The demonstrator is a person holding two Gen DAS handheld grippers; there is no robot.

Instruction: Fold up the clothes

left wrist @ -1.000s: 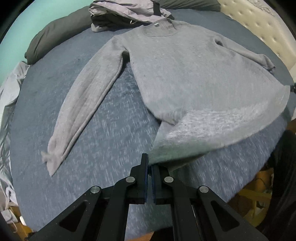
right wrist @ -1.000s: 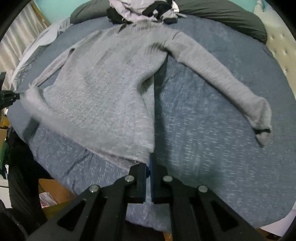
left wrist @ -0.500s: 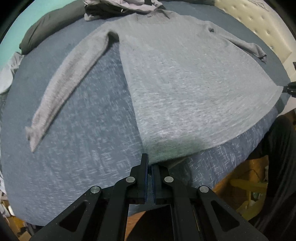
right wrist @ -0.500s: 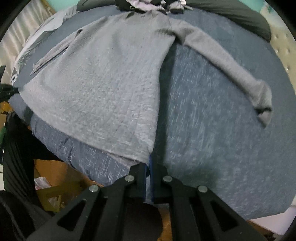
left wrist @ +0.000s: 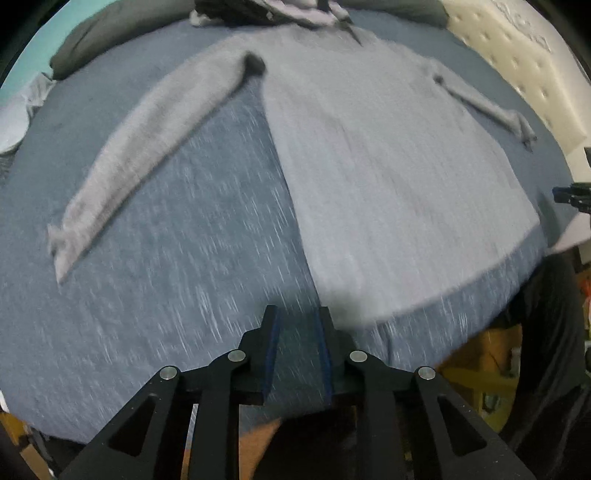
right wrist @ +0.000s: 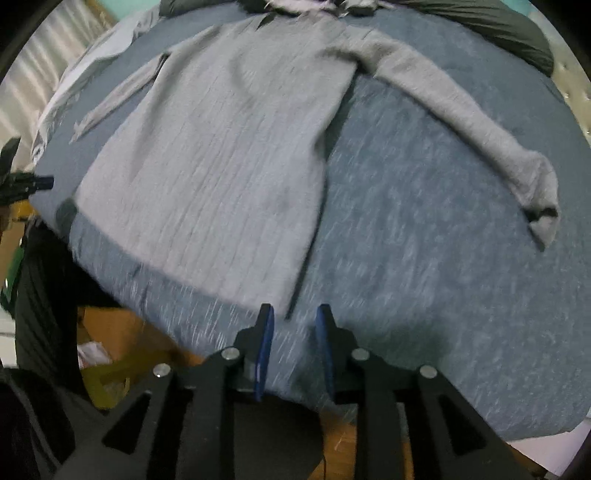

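Observation:
A grey long-sleeved sweater lies flat on the blue bed, collar at the far end, both sleeves spread outward. It also shows in the right wrist view. My left gripper is open and empty, just in front of the sweater's near left hem corner. My right gripper is open and empty, just in front of the near right hem corner. Each gripper's tip shows at the edge of the other's view.
A pile of other clothes lies at the head of the bed beside dark pillows. A cream tufted headboard stands at the right. The near bed edge drops to a wooden floor.
Both grippers have opened and let go of the sweater's hem corners. The hem now lies flat near the bed's front edge, and the body is stretched smooth.

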